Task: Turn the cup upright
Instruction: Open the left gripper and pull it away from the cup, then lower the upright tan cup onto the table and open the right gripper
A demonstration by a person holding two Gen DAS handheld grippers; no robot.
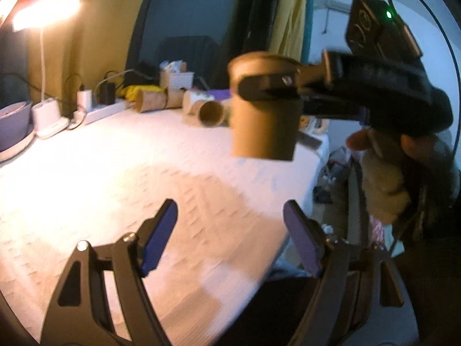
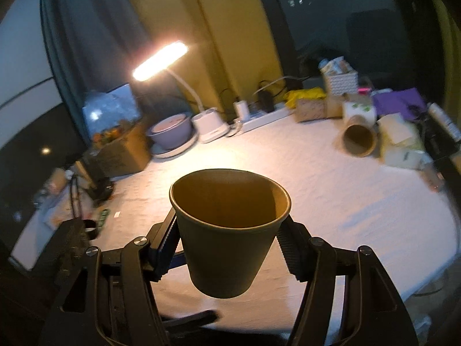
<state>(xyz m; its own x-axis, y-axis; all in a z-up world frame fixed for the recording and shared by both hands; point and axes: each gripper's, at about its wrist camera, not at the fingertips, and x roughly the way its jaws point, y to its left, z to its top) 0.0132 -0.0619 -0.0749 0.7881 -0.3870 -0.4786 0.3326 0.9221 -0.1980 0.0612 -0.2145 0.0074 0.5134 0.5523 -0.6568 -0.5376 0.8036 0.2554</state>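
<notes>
A brown paper cup point(image 2: 227, 230) is held upright, mouth up, in the air above the white table point(image 2: 331, 196). My right gripper point(image 2: 227, 239) is shut on the cup just below its rim. In the left wrist view the same cup point(image 1: 263, 118) hangs above the table's right side, with the right gripper point(image 1: 268, 88) clamped round its upper part. My left gripper point(image 1: 230, 225) is open and empty, low over the table's near edge, below and in front of the cup.
Several paper cups lie on their sides at the back of the table point(image 2: 358, 138) point(image 1: 211, 112). A lit desk lamp point(image 2: 161, 60), a bowl on a plate point(image 2: 171, 132), a power strip point(image 2: 265, 116), boxes and clutter line the back edge.
</notes>
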